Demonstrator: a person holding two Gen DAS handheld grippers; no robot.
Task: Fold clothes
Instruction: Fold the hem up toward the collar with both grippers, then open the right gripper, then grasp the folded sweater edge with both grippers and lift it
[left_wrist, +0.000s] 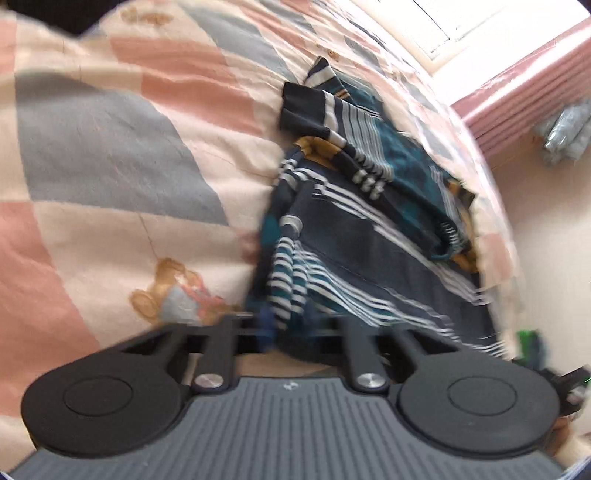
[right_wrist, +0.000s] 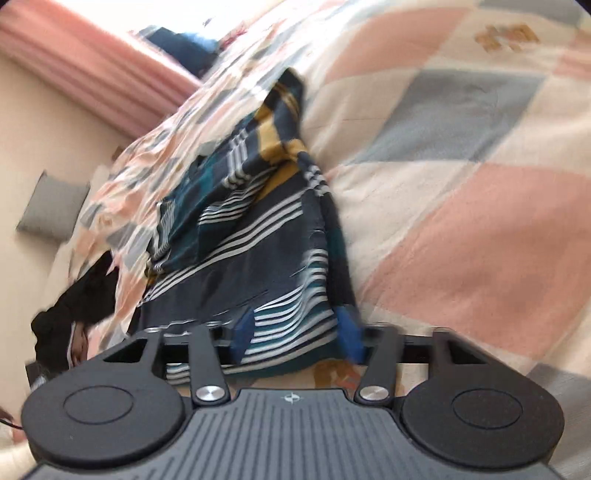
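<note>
My left gripper (left_wrist: 291, 328) is clamped on a bunched edge of the striped garment (left_wrist: 351, 229), and my right gripper (right_wrist: 299, 332) has its blue pads (right_wrist: 349, 330) pinched on another stretch of the same cloth. Ahead of both, the garment runs away from me in a rumpled, twisted strip over the patchwork quilt (left_wrist: 110, 147); a dark cuff (left_wrist: 303, 107) lies far ahead of my left. I judge the folding barely begun: nothing lies flat or squared, so spreading and every fold remain.
</note>
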